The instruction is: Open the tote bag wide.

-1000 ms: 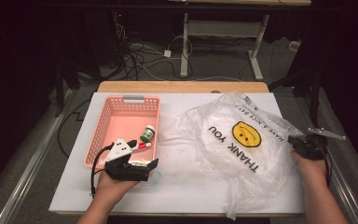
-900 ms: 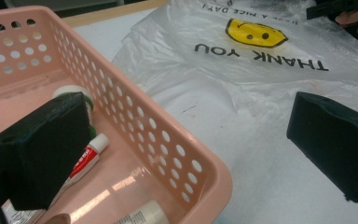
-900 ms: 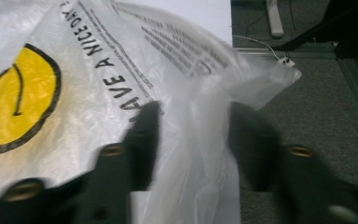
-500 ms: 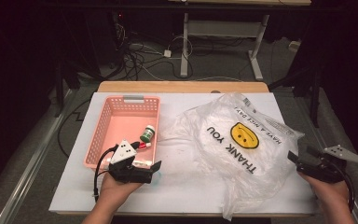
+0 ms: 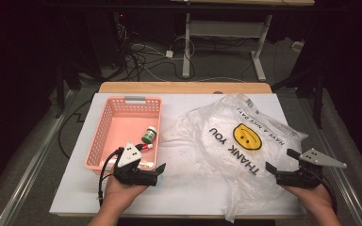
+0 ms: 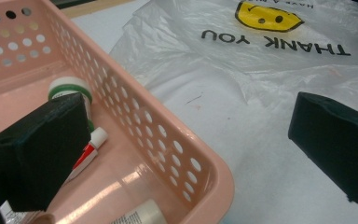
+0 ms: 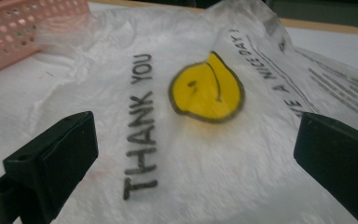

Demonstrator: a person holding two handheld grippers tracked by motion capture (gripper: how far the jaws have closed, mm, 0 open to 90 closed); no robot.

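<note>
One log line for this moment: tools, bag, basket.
left tool: open, at basket corner | right tool: just opened, nothing held | bag: flat on table | basket: bottle, tubes

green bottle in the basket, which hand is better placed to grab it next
Left. The left gripper hovers open at the basket's near corner, close to the green bottle; the right gripper sits open over the plastic bag.
</note>
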